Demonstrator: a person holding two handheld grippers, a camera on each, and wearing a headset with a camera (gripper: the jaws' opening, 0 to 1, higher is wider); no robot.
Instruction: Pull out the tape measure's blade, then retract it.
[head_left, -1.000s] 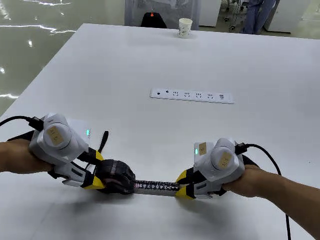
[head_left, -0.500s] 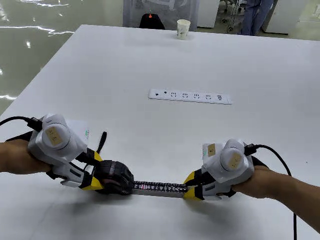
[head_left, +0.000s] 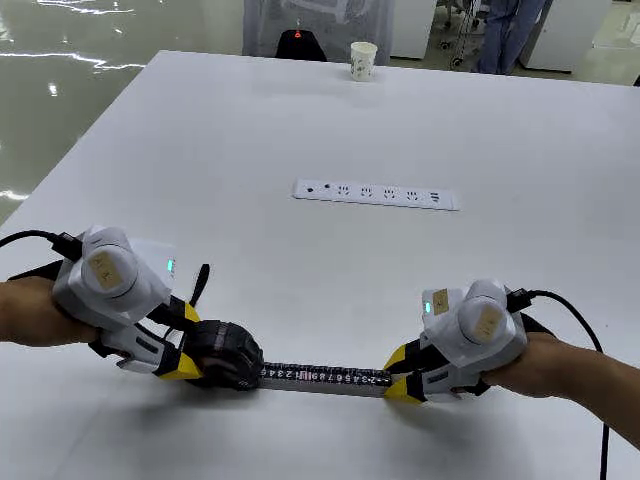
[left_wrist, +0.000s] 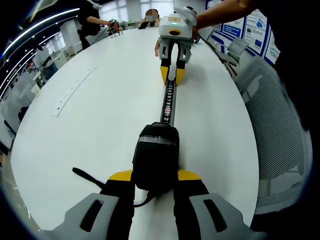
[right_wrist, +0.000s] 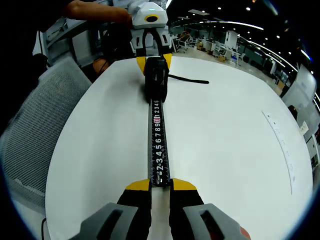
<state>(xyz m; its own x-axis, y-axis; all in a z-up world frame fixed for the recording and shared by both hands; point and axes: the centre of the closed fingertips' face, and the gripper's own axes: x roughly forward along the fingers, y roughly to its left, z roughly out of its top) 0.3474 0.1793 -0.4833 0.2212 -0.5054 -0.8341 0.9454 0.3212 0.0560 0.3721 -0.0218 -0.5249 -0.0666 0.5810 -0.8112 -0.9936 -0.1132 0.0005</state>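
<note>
Near the front edge of the table (head_left: 320, 130), your left gripper (head_left: 188, 342) clamps the tape measure (head_left: 228, 355) at 7 o'clock, and your right gripper (head_left: 399, 373) pinches the blade (head_left: 325, 376) tip at 5 o'clock. Pull straight toward 3 o'clock, level with the tabletop, so the blade neither twists nor slips free.

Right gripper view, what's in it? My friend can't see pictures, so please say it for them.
The right claw pinches the end of a black tape measure blade stretched flat across a white table. At the far end the left claw grips the black tape measure case.
</note>
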